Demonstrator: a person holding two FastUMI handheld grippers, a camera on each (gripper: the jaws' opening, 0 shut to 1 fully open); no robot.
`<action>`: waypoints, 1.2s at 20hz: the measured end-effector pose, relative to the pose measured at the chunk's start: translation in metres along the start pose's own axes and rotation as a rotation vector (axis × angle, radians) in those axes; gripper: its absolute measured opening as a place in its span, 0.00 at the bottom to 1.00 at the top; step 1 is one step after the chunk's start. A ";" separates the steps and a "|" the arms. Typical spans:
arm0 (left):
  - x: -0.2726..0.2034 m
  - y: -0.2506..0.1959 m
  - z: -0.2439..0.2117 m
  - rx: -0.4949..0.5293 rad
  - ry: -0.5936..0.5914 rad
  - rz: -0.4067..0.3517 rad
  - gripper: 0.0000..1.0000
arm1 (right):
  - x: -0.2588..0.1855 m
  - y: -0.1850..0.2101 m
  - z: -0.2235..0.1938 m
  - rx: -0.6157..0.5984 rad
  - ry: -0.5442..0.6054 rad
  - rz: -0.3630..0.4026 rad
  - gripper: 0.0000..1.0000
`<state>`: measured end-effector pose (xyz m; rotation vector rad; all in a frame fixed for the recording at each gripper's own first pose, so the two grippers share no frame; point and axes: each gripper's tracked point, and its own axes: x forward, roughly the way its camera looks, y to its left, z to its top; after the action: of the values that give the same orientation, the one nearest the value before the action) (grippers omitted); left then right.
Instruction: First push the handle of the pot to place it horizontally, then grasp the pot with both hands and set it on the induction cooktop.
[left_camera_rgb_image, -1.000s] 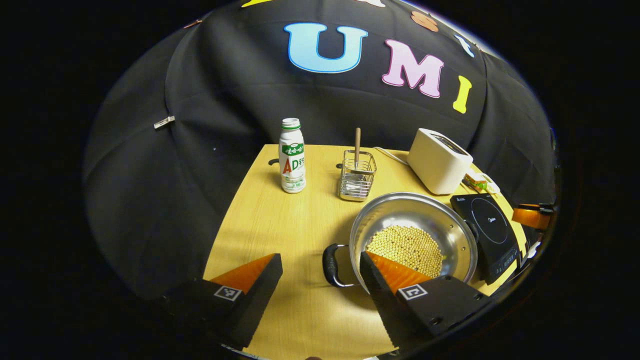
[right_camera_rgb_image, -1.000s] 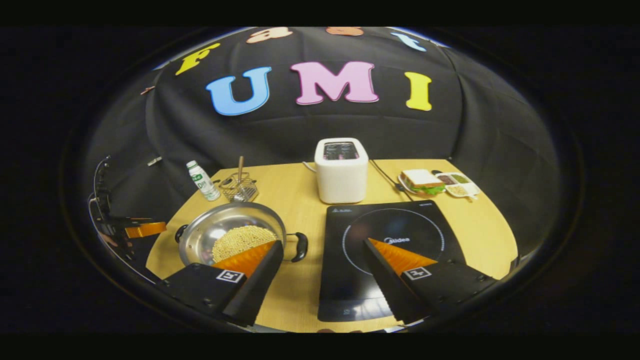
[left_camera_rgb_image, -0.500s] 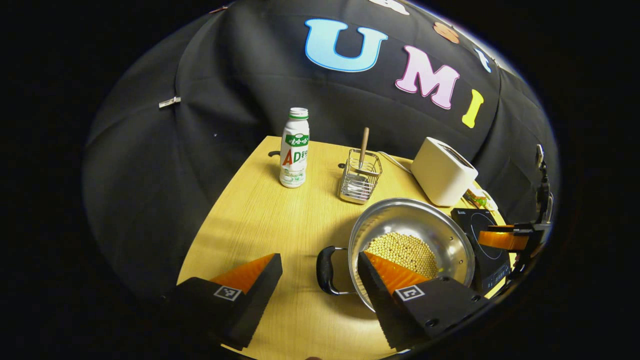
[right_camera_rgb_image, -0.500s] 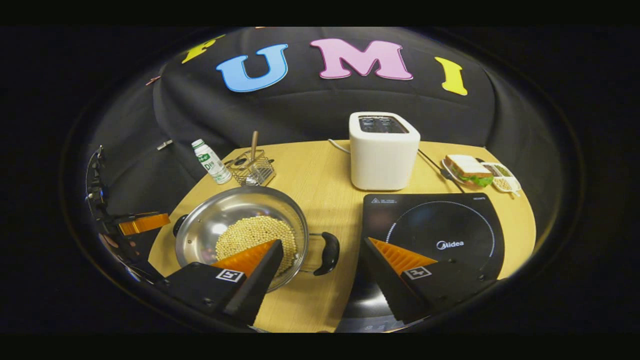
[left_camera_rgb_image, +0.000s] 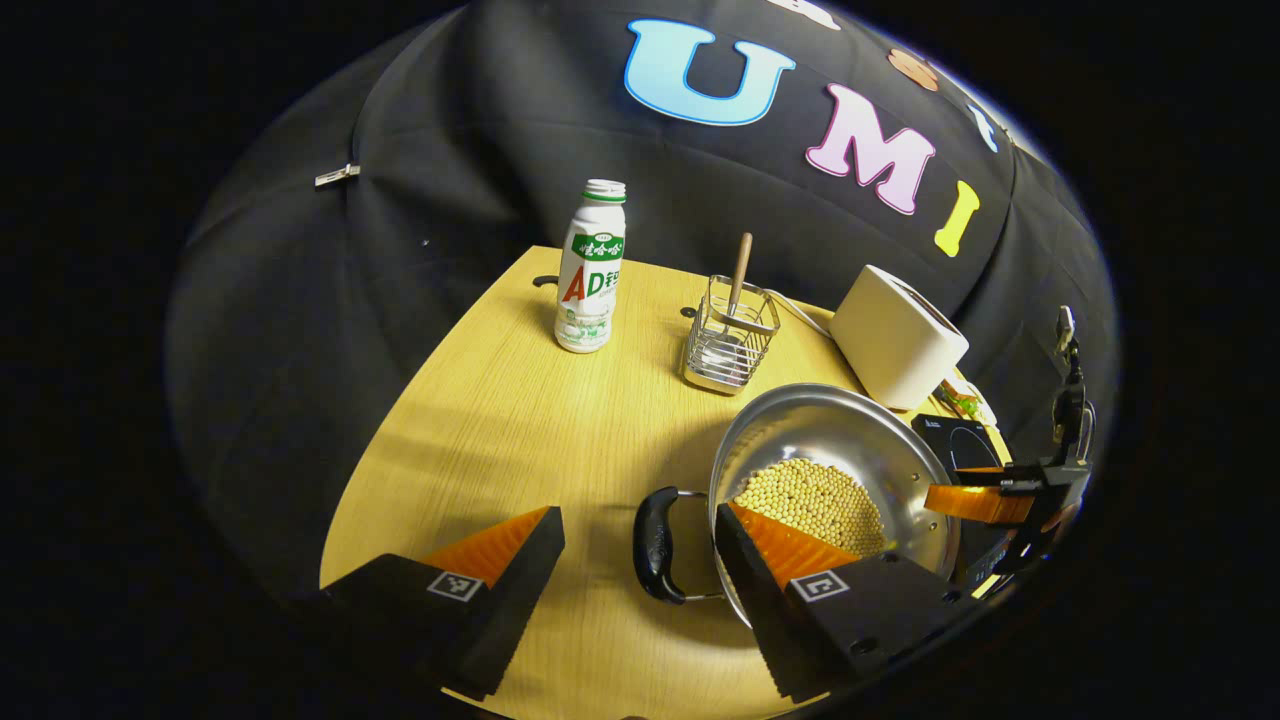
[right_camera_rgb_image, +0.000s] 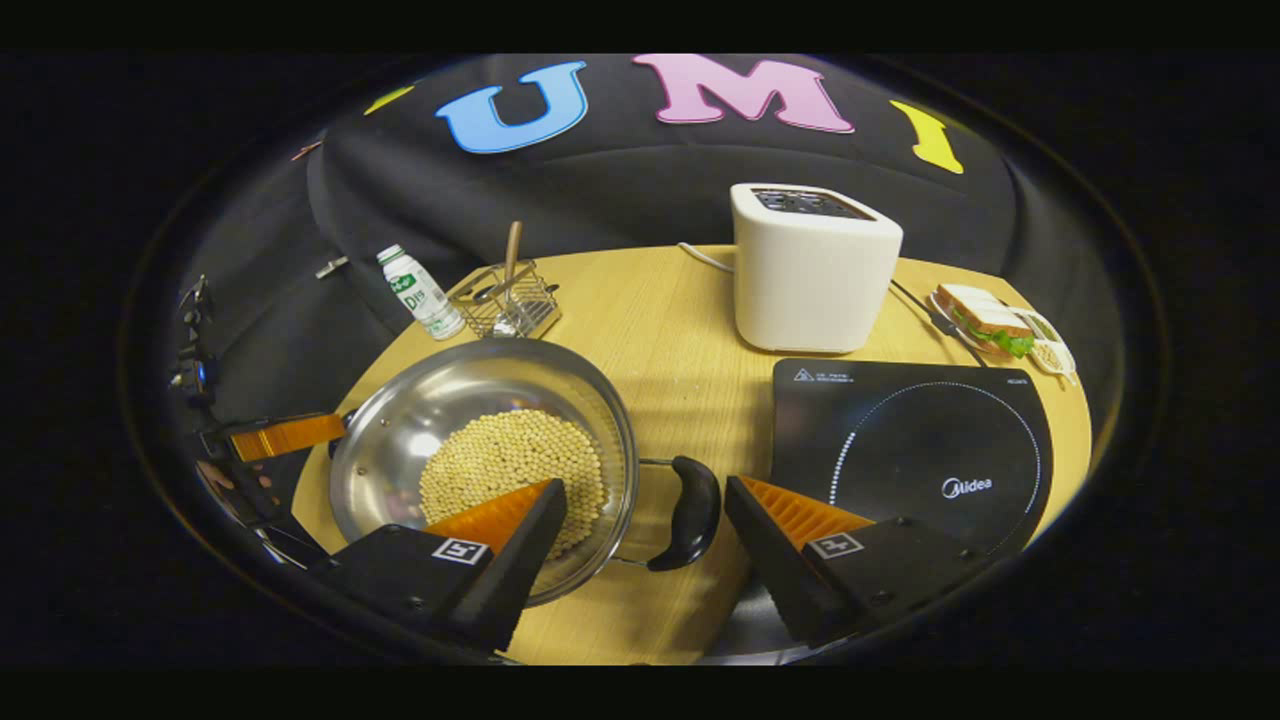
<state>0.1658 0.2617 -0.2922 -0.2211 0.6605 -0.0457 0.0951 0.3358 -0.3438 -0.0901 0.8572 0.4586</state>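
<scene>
Both released claws, left claw (left_camera_rgb_image: 640, 545) and right claw (right_camera_rgb_image: 645, 515), have closed in to straddle the black handles of the round steel pot (right_camera_rgb_image: 480, 450) of beans, ready to grasp.

- A white drink bottle (left_camera_rgb_image: 590, 268) with a green label stands upright near the far left corner of the wooden table (left_camera_rgb_image: 500, 420).
- A wire basket (left_camera_rgb_image: 728, 335) sits to the right of the bottle, apart from it, with a wooden-handled utensil (left_camera_rgb_image: 739, 272) leaning up out of it.
- A white toaster (right_camera_rgb_image: 812, 266) stands at the back of the table, its cord trailing behind.
- A sandwich (right_camera_rgb_image: 985, 322) lies on a small tray at the far right edge.
</scene>
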 end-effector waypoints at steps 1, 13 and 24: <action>0.003 -0.003 -0.001 -0.006 0.005 -0.010 0.96 | 0.004 0.003 -0.003 -0.008 0.006 0.007 1.00; 0.042 -0.014 -0.023 -0.086 0.049 -0.047 0.94 | 0.034 0.008 -0.008 0.060 -0.025 -0.056 0.97; 0.054 0.005 -0.031 -0.048 0.055 0.007 0.75 | 0.049 0.015 -0.020 0.052 -0.024 -0.088 0.74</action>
<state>0.1897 0.2552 -0.3497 -0.2641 0.7174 -0.0290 0.1028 0.3611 -0.3918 -0.0738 0.8374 0.3539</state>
